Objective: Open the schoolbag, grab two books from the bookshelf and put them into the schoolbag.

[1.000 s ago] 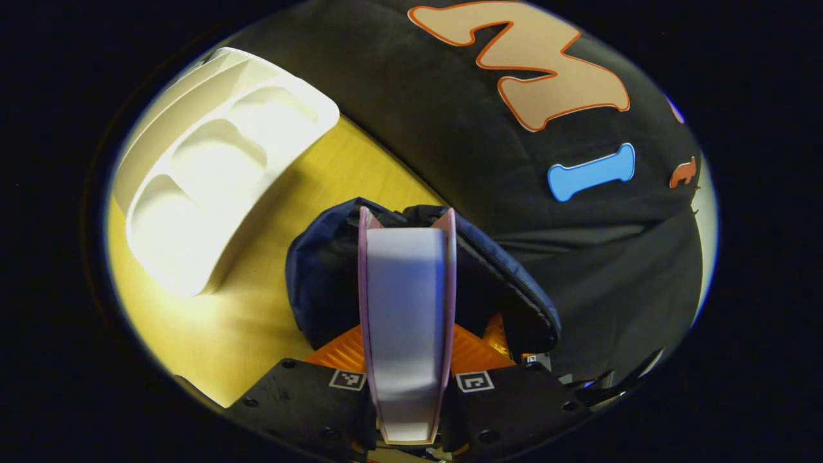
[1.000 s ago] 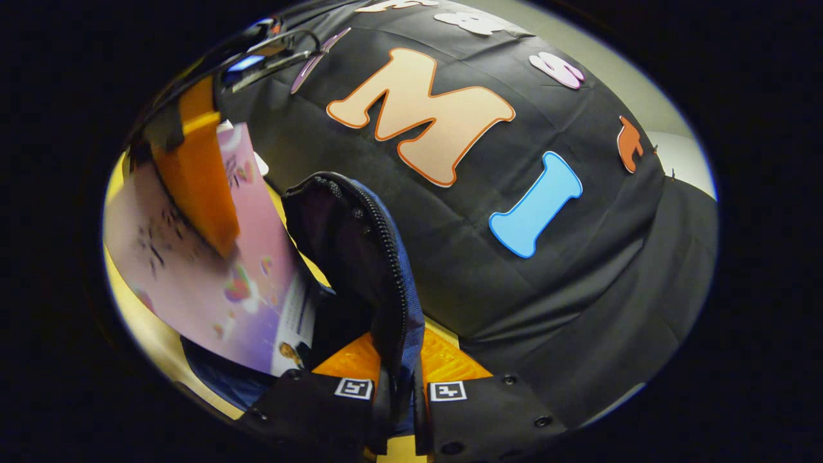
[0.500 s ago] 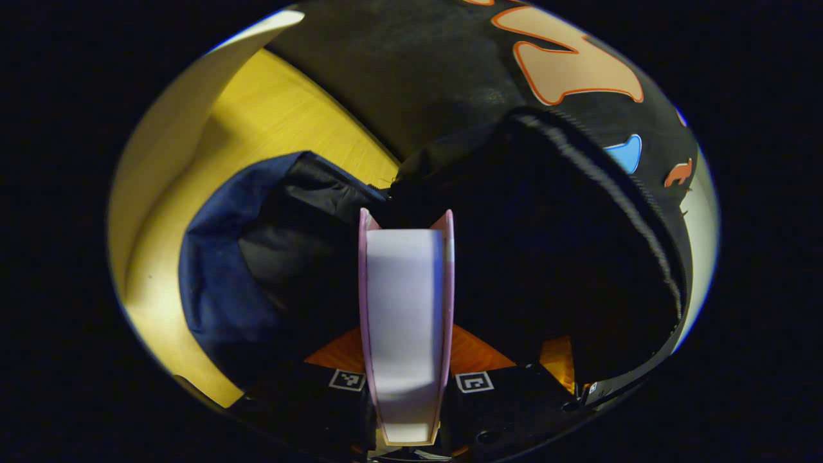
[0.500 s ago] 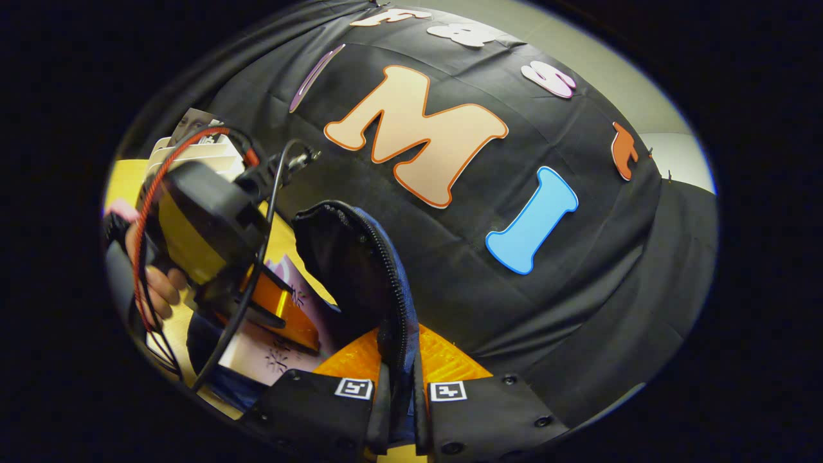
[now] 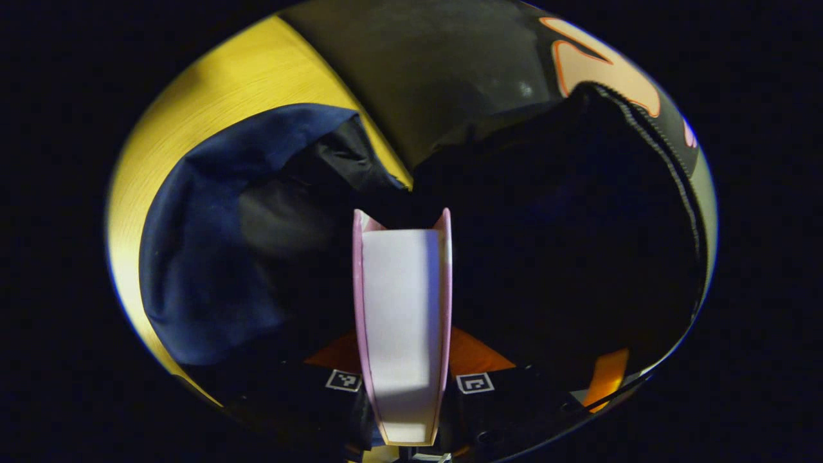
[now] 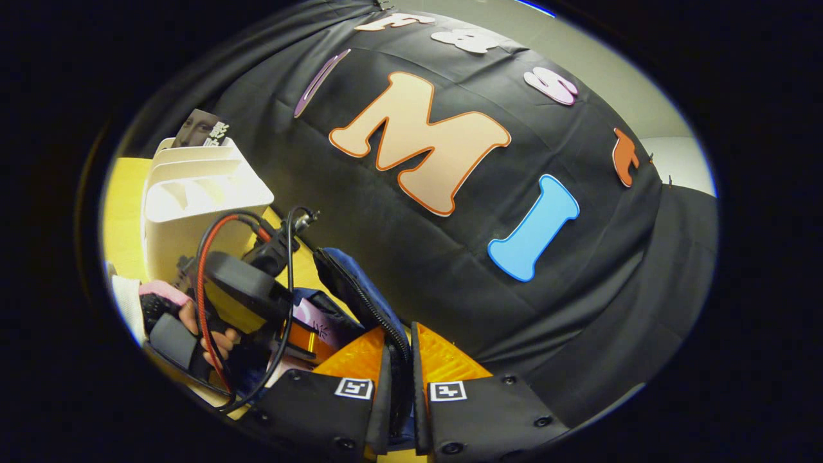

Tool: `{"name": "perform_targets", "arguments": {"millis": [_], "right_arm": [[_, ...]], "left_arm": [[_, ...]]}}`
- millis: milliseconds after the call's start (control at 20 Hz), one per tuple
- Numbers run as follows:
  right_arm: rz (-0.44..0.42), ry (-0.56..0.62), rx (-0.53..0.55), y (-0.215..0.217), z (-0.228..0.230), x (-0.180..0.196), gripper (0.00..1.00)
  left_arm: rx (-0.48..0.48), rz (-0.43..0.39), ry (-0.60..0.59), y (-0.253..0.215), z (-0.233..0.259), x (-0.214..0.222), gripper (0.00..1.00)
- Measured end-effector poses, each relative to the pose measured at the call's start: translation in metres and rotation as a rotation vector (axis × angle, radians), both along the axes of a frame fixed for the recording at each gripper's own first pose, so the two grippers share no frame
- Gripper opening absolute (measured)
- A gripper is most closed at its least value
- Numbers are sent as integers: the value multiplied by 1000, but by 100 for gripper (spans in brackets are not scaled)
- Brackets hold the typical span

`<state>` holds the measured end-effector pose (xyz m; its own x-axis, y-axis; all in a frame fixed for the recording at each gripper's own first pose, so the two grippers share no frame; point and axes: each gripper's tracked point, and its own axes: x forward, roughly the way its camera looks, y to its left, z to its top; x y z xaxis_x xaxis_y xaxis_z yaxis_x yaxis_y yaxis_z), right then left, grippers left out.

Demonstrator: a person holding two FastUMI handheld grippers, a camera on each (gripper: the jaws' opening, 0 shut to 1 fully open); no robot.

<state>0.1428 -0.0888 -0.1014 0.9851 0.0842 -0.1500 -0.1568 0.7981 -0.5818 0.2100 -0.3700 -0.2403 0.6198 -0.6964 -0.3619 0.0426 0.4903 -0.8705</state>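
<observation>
One book (image 5: 402,321) in left claw (image 5: 403,350), inside open schoolbag (image 5: 212,257).

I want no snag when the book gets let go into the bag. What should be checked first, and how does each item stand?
1. Book clamped in the left gripper: ok.
2. Schoolbag mouth open ahead of the book: ok.
3. Right gripper pinching the zipper edge: ok.
4. Book's lower edge resting on the bag's bottom: cannot tell.
5. Another book left in the bookshelf: ok.
</observation>
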Motion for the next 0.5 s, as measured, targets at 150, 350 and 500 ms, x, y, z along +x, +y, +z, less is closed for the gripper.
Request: {"name": "perform_targets", "arguments": {"millis": [150,350,500], "right_arm": [[-11,3,-16,-3,-2,0,17],[-27,-3,-25,-8,-2,1,17],[-31,-7,-28,-10,-1,2,17]], "left_arm": [[53,18,53,-12,-1,6,43],[140,10,50,-2,10,-6,74],[249,-18,19,13,24,-28,93]]}}
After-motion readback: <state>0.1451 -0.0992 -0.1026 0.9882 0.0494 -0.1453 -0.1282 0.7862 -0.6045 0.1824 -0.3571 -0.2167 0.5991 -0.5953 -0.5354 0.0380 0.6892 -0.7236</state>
